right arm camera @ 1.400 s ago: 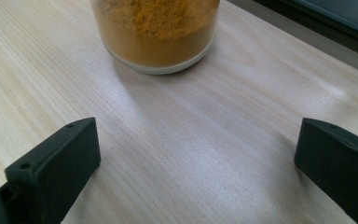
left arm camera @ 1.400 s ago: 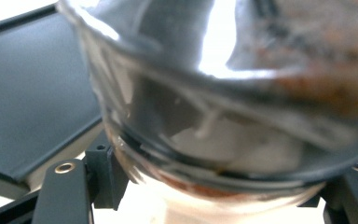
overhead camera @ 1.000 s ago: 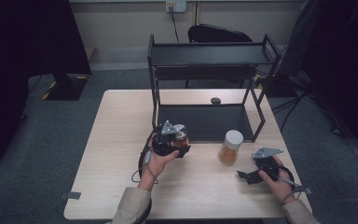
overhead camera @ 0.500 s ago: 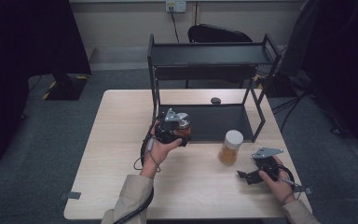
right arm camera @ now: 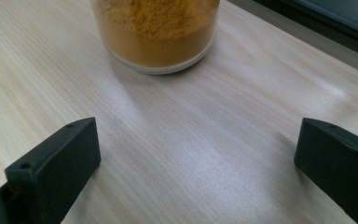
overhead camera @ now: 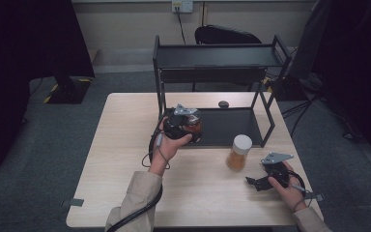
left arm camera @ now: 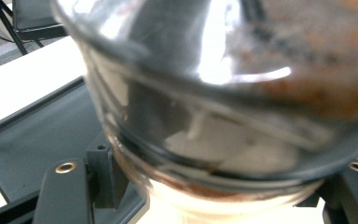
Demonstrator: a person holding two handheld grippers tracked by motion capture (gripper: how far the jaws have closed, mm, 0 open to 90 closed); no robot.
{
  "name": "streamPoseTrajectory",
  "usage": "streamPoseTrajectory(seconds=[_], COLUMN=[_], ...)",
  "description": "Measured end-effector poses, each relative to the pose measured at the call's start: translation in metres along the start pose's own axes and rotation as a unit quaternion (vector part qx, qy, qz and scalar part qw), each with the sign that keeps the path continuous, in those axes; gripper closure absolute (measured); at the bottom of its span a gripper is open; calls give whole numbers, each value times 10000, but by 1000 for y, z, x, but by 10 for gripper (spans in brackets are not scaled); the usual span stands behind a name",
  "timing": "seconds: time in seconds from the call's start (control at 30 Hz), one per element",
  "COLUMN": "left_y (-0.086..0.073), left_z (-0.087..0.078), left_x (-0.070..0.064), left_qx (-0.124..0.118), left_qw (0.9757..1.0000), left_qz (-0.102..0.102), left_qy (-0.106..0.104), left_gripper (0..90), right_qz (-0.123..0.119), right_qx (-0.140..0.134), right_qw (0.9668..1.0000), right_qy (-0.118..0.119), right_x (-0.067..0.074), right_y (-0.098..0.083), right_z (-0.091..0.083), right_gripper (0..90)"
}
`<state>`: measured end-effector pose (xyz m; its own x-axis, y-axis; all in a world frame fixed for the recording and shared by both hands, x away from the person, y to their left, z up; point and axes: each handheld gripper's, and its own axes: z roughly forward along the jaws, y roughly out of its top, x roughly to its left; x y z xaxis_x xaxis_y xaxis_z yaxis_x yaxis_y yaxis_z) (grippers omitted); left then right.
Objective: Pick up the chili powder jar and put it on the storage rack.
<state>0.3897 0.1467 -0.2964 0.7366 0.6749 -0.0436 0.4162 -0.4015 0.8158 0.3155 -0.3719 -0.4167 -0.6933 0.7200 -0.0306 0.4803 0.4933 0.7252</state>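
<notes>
Glass jar [overhead camera: 192, 126] with reddish-brown powder is clamped in the left tool [overhead camera: 181, 126], held above the front edge of the black rack [overhead camera: 232, 126] near the middle of the worktop [overhead camera: 125, 159]. Near the right front corner, the right tool [overhead camera: 257, 182] rests low with its jaws wide apart and nothing between them. Just beyond it stands a white-lidded jar of orange powder [overhead camera: 237, 153] on the worktop.

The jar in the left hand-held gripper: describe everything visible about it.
The jar is clear glass, with reddish-brown powder inside. It is clamped between the jaws of the left hand-held gripper, held off the table in front of the black rack's lower shelf. In the left gripper view its curved, glossy wall sits between the two black jaws, blurred and tilted. Its lid cannot be made out.
</notes>
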Motion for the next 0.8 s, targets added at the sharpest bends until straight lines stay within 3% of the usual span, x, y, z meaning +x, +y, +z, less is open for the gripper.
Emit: streamPoseTrajectory(seconds=[0.37, 0.57, 0.8], left_y=[19, 32, 50], left_z=[-8, -12, -15], left_x=[3, 2, 2], left_qx=[-95, -122, -11], left_qw=[9999, 9998, 9999], left_qz=[-59, 25, 12], left_qy=[97, 143, 125], left_gripper=[302, 303, 303], right_qz=[-1, -1, 3], right_qx=[0, -1, -1], right_qw=[10000, 10000, 10000], right_qy=[0, -1, -2], right_x=[0, 0, 0], right_y=[0, 0, 0], right_z=[0, 0, 0], right_gripper=[0, 0, 0])
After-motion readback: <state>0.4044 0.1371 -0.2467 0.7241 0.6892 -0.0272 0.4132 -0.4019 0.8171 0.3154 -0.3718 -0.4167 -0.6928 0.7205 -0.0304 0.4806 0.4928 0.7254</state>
